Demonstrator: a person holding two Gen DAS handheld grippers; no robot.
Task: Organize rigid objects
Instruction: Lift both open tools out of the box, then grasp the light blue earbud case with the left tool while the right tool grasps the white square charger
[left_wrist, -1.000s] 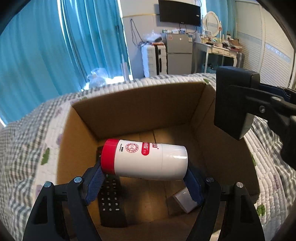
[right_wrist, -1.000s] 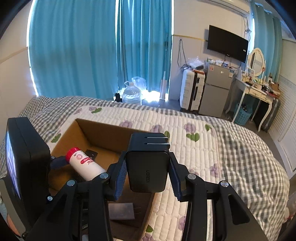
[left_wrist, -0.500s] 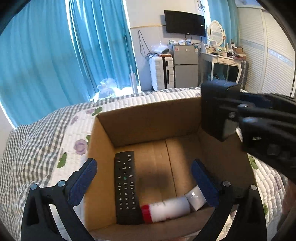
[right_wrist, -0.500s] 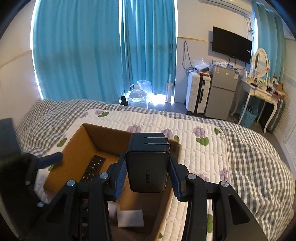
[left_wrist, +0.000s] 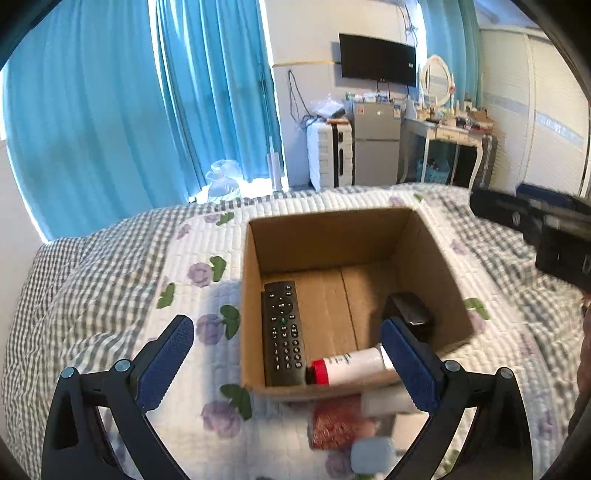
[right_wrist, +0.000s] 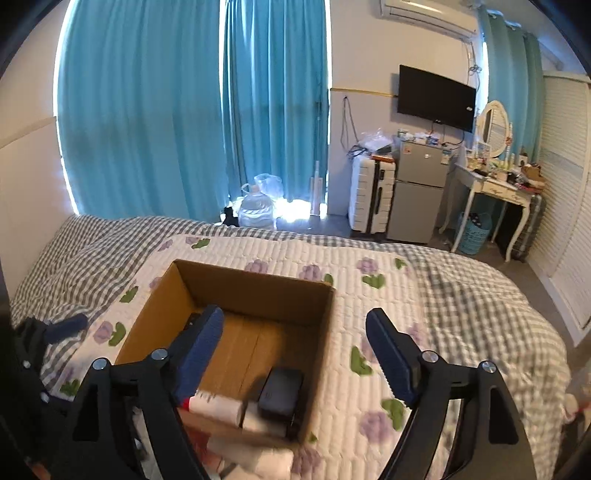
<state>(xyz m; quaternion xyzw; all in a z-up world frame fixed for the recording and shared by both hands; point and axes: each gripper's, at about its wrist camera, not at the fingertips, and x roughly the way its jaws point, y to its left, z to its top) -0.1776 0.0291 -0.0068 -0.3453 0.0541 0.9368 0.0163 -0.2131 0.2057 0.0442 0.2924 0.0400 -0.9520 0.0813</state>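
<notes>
Both of your tools are spread wide and empty: the left hand-held gripper (left_wrist: 286, 360) and right hand-held gripper (right_wrist: 295, 354) hover over the cardboard box (left_wrist: 251, 295), where the remote (left_wrist: 282, 332), red-capped bottle (left_wrist: 347, 365) and black charger (right_wrist: 280, 391) lie.

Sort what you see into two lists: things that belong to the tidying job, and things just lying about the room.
Job: cardboard box; remote control; red-capped bottle; black charger.

Lying about: television; suitcase; fridge; water jug.
</notes>
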